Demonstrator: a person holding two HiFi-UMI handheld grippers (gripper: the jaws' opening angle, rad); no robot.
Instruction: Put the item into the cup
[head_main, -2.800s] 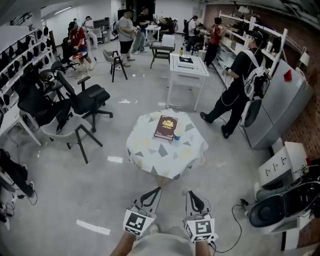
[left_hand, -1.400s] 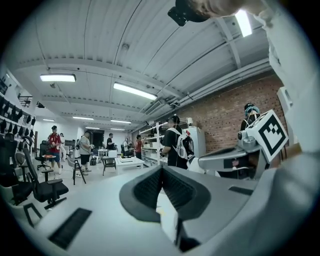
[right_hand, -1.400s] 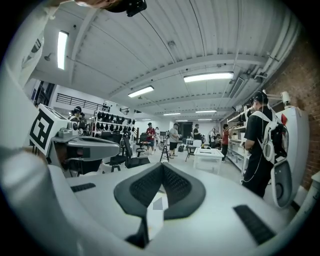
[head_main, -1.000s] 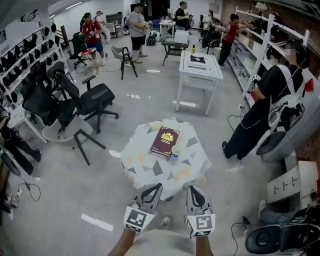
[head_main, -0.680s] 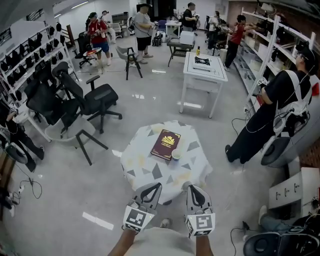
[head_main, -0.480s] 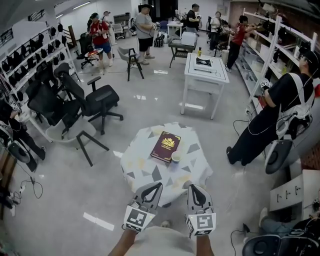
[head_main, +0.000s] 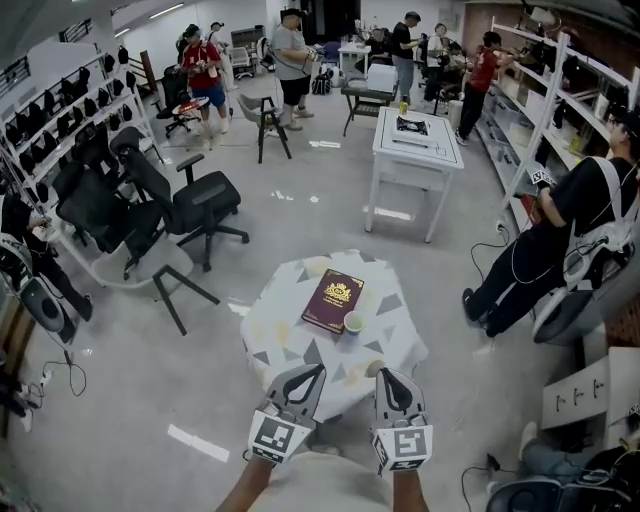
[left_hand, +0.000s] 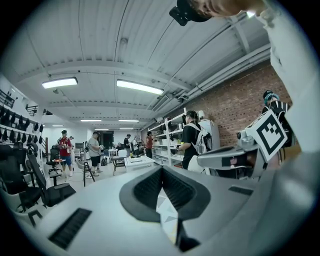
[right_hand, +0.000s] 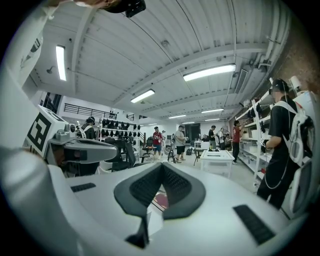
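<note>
Head view shows nothing done yet: my left tool (head_main: 314, 372) and right tool (head_main: 384, 376), both pressed together and empty, hang at the near edge of the desk (head_main: 285, 335), where the cup (head_main: 353, 322) stands just beside the book (head_main: 333, 299); I cannot tell which item goes in.

We cannot see inside the cup (head_main: 353, 321) beside the book (head_main: 333, 299); it is too small to show any contents. The left gripper (head_main: 312, 372) and right gripper (head_main: 383, 374) cover the near edge of the table (head_main: 285, 335), and our forearms (head_main: 248, 488) run off the bottom edge
</note>
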